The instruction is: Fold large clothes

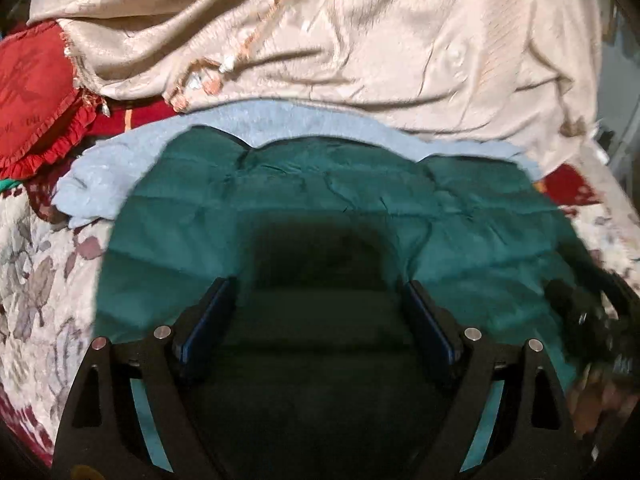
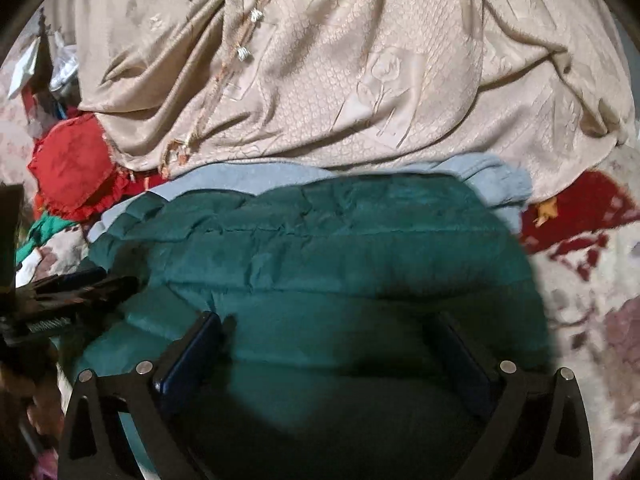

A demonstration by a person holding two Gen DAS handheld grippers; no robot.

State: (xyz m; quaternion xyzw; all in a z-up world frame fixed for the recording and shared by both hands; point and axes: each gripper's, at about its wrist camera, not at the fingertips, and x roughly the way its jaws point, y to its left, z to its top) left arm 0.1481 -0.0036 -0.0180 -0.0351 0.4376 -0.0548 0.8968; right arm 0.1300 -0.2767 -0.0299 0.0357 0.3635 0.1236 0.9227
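A dark green quilted jacket (image 1: 320, 200) lies folded on a floral bedspread (image 1: 36, 280), on top of a light blue garment (image 1: 280, 120) that sticks out along its far edge. My left gripper (image 1: 318, 292) hovers just above the jacket with its jaws wide apart and nothing between them. In the right wrist view the same jacket (image 2: 320, 248) fills the middle, with the blue garment (image 2: 492, 180) behind it. My right gripper (image 2: 332, 320) is open over the jacket, empty. The left gripper (image 2: 80, 284) shows at the left edge there.
A large beige patterned cloth (image 1: 360, 40) is heaped behind the jacket, also in the right wrist view (image 2: 340, 80). A red frilled cushion (image 1: 36, 96) lies at the far left. The right gripper (image 1: 580, 312) shows blurred at the right edge. Red patterned bedspread (image 2: 580, 208) lies to the right.
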